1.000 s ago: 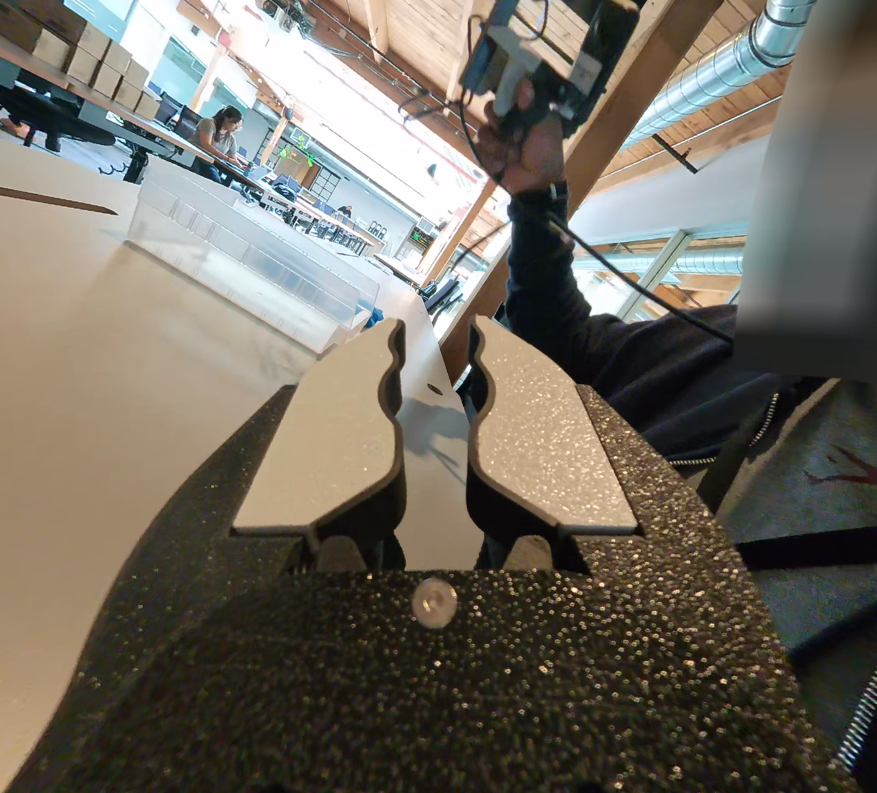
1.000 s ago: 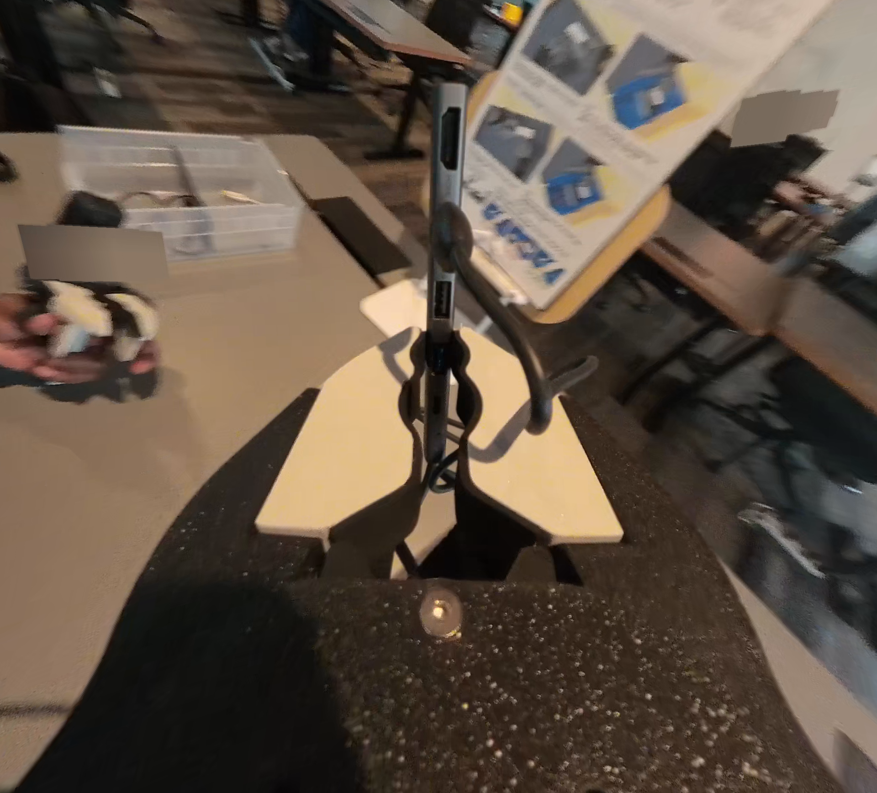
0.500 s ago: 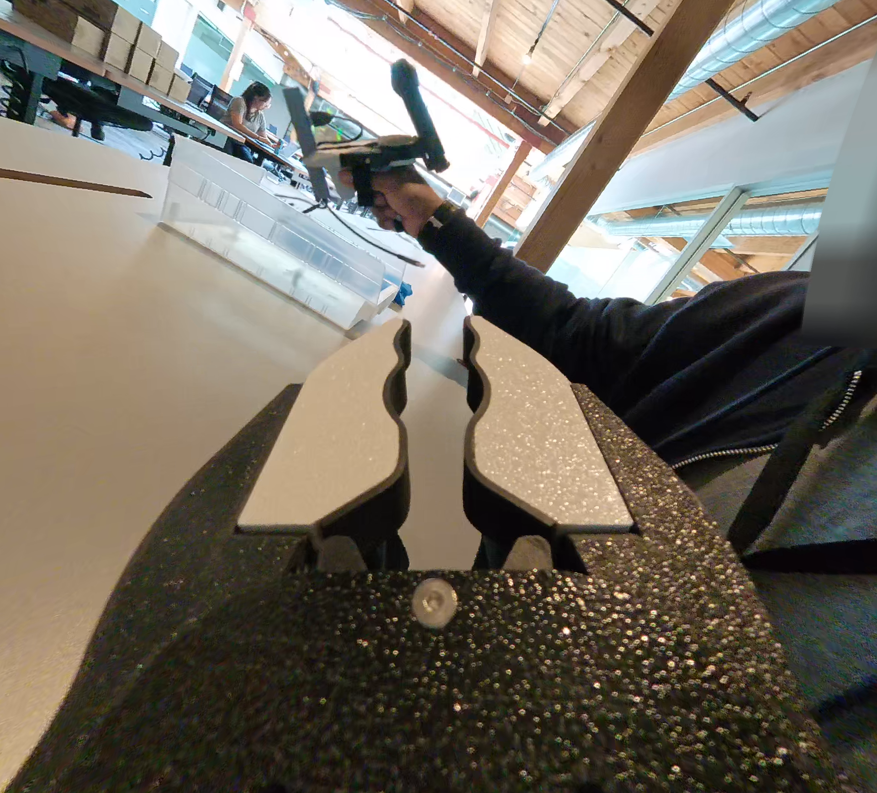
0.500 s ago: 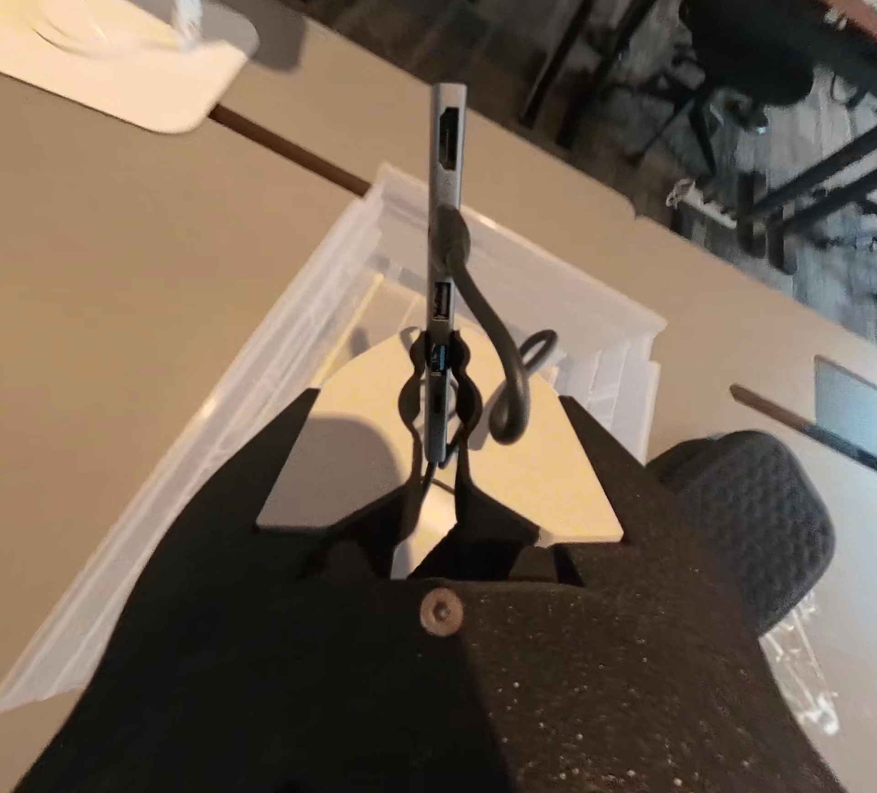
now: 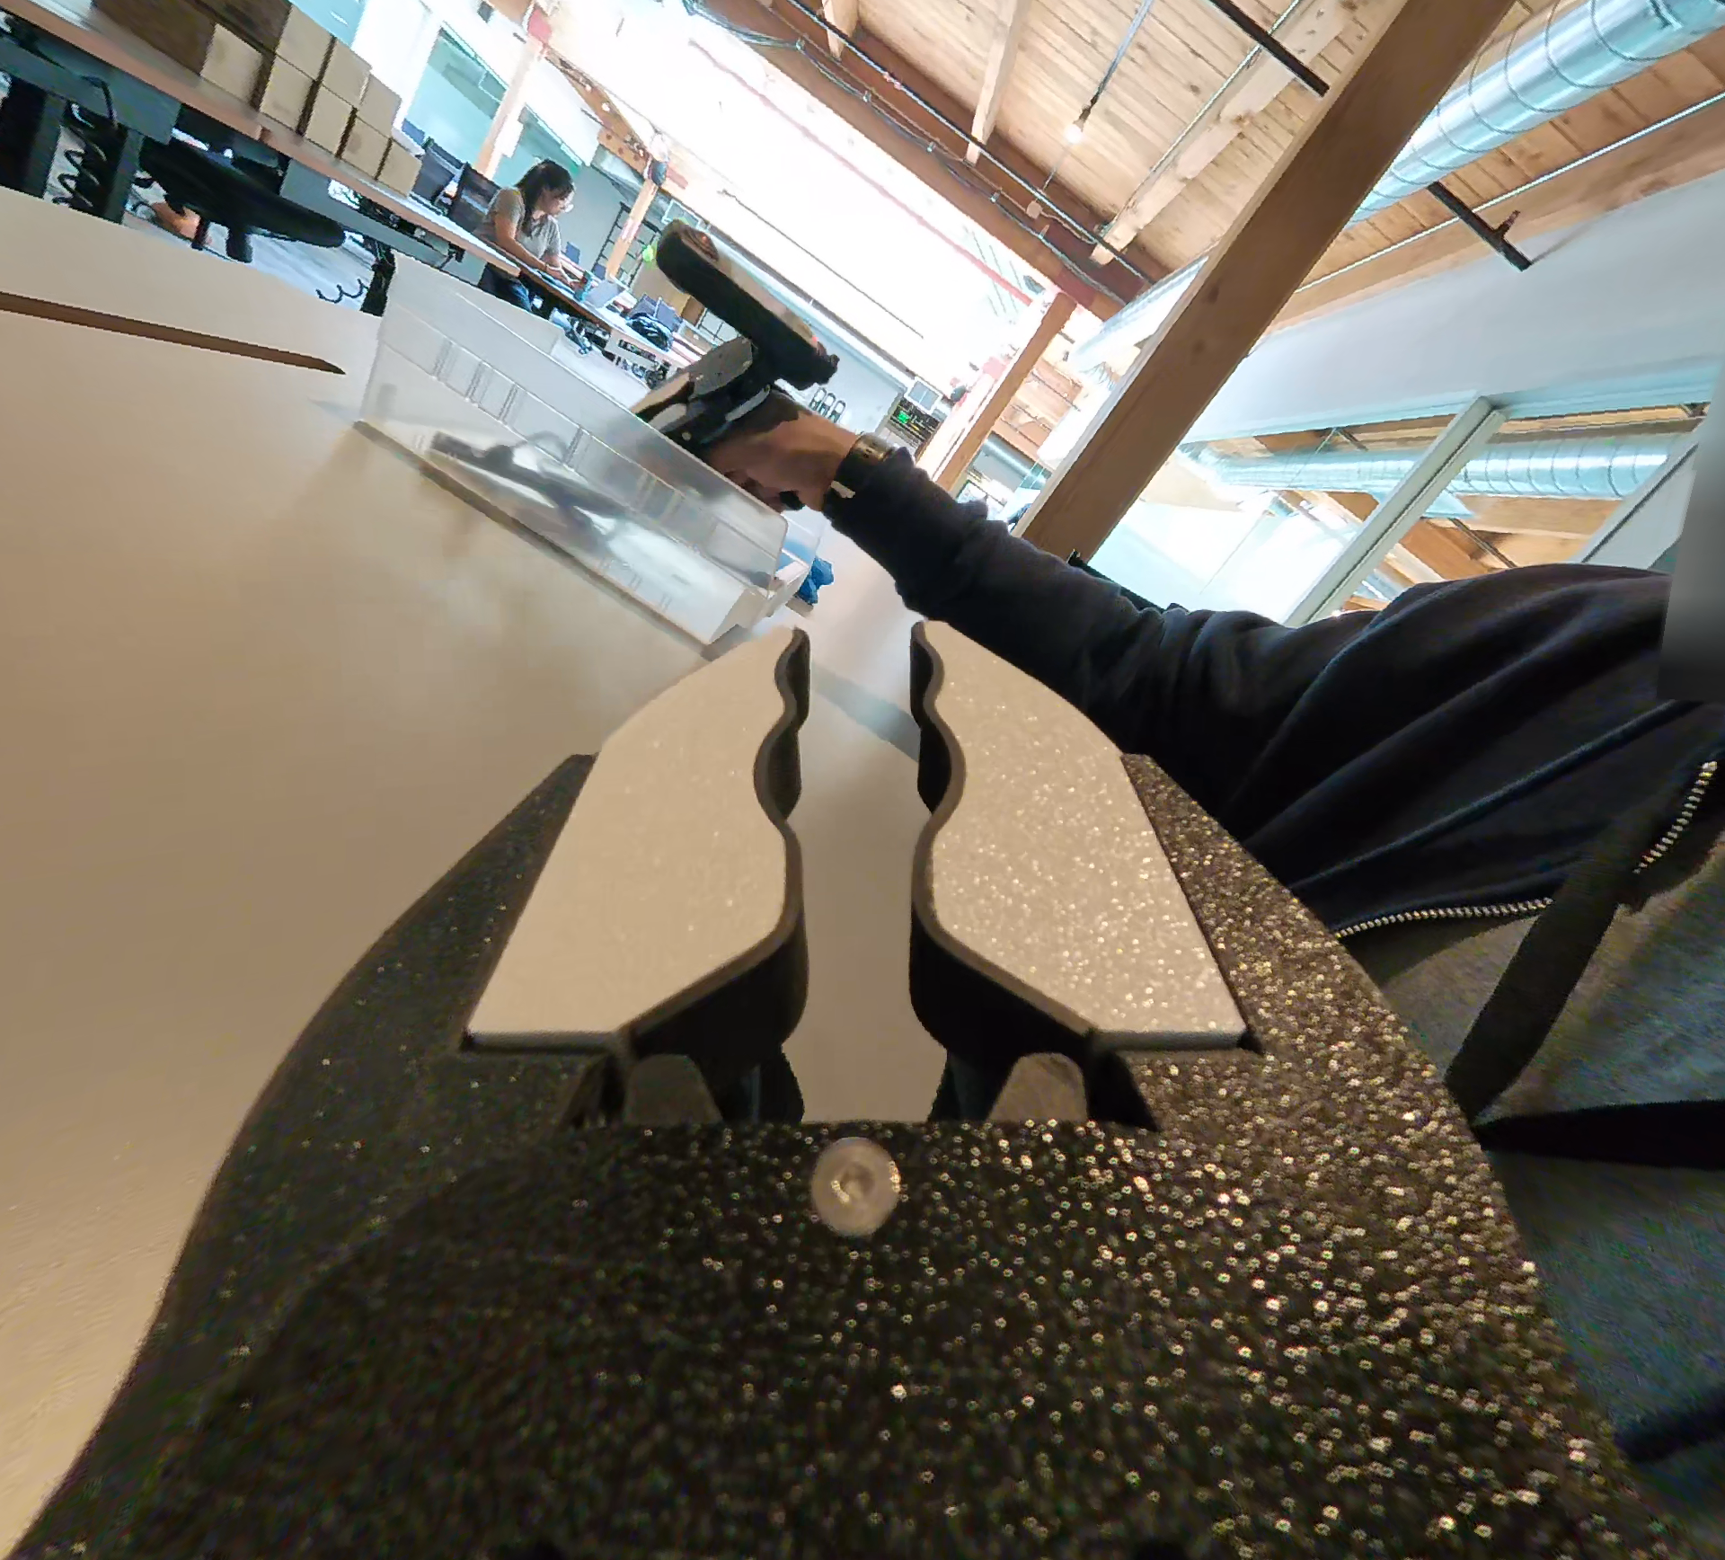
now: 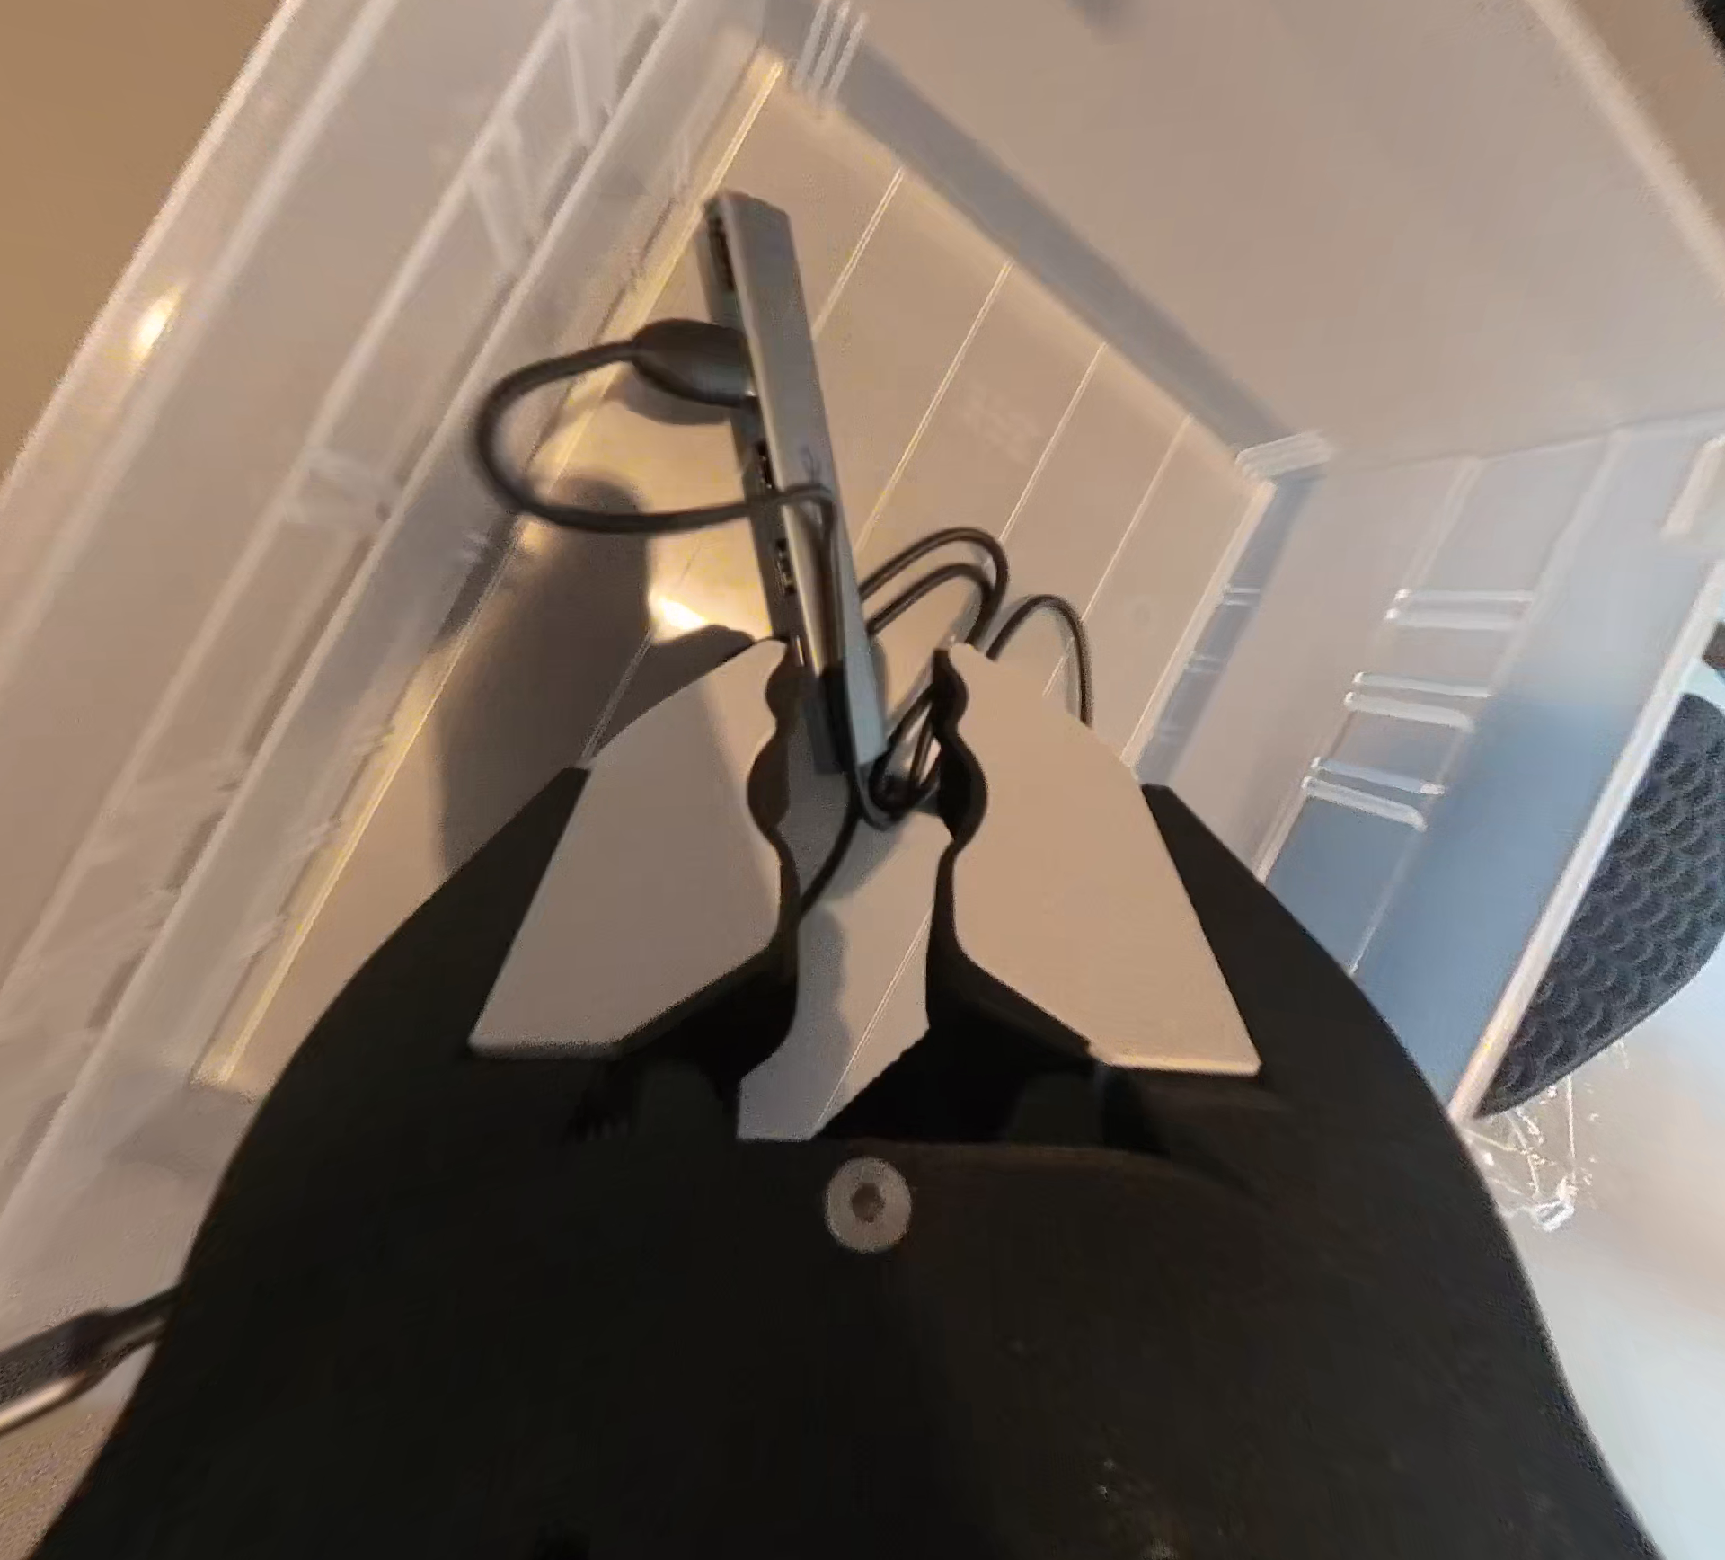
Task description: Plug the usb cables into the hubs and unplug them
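The right tongs (image 6: pixel 863 675) hang over the clear plastic bin (image 6: pixel 392 357) on the table (image 5: pixel 233 675), spread apart, with the slim grey hub (image 6: pixel 793 432) lying loose between them, its near end in the gap and its far end tipped toward the bin floor. It looks let go rather than pinched. A dark usb cable (image 6: pixel 597 432) is plugged into the hub's side and loops out to the left; more thin cord curls beside the right finger.

The left tongs (image 5: pixel 859 656) rest low by the table's edge, parted and holding nothing, well apart from the bin.

To my eye this is the putting-away step: the hub is being dropped into the bin with one cable seated. Next the right tongs need to lift clear without snagging the cord loops, then go for whichever hub or cable comes next.
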{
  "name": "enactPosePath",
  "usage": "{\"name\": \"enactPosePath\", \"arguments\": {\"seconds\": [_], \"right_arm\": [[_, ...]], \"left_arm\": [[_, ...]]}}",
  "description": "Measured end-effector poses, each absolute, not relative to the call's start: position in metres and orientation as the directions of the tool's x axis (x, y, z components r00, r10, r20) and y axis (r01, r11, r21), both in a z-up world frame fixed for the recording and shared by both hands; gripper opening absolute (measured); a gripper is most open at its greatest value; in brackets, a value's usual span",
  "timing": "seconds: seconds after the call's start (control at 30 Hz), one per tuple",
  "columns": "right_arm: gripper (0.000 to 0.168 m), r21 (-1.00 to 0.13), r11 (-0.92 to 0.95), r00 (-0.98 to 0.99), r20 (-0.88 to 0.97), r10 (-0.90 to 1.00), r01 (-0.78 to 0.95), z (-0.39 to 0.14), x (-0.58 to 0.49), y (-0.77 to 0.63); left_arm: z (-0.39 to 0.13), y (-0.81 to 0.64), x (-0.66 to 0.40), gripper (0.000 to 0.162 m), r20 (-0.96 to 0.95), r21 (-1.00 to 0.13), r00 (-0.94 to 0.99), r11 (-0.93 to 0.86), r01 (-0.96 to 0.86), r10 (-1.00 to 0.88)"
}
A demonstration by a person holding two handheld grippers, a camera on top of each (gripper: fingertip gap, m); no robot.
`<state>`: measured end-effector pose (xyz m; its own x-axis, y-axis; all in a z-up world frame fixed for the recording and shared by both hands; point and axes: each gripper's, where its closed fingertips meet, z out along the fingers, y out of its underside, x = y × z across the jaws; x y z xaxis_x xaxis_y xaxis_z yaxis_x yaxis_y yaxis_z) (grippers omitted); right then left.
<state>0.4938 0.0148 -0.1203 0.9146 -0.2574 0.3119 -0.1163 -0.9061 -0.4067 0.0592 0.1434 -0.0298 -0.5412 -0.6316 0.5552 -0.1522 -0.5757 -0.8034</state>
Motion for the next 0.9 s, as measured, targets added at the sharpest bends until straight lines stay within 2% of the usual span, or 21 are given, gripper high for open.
{"name": "enactPosePath", "arguments": {"seconds": [0.07,0.13,0.3,0.4,0.47,0.53,0.63,0.77,0.9], "right_arm": [[0.038,-0.39,-0.91,0.932,0.255,-0.256,-0.143,-0.121,0.488,0.013],[0.046,-0.418,-0.895,0.938,0.222,-0.268,-0.157,-0.112,0.488,0.014],[0.045,-0.524,-0.835,0.944,0.156,-0.29,-0.17,-0.073,0.471,0.0],[0.045,-0.604,-0.795,0.915,0.283,-0.287,-0.062,-0.044,0.449,-0.016],[0.045,-0.647,-0.758,0.847,0.444,-0.294,0.076,-0.017,0.428,-0.021],[0.04,-0.636,-0.736,0.732,0.613,-0.298,0.233,0.012,0.4,-0.019],[0.037,-0.596,-0.72,0.647,0.713,-0.27,0.357,0.036,0.348,-0.001],[0.033,-0.612,-0.684,0.65,0.714,-0.262,0.397,0.042,0.299,0.044],[0.03,-0.67,-0.642,0.727,0.641,-0.247,0.373,0.027,0.266,0.098]], "left_arm": [[-0.029,0.143,0.059,0.02,0.553,-0.805,-0.543,-0.574,-0.153,-0.631],[-0.028,0.142,0.058,0.02,0.55,-0.806,-0.548,-0.572,-0.151,-0.63],[-0.027,0.147,0.054,0.02,0.548,-0.806,-0.538,-0.577,-0.134,-0.641],[-0.025,0.152,0.05,0.02,0.541,-0.809,-0.529,-0.577,-0.113,-0.654],[-0.024,0.154,0.049,0.02,0.524,-0.822,-0.518,-0.56,-0.099,-0.676],[-0.023,0.154,0.051,0.02,0.491,-0.848,-0.5,-0.522,-0.088,-0.714],[-0.022,0.154,0.056,0.02,0.41,-0.901,-0.451,-0.43,-0.063,-0.793],[-0.019,0.17,0.058,0.021,0.256,-0.964,-0.285,-0.266,-0.004,-0.924],[-0.005,0.21,0.038,0.022,0.058,-0.997,0.011,-0.057,0.043,-0.998]]}}
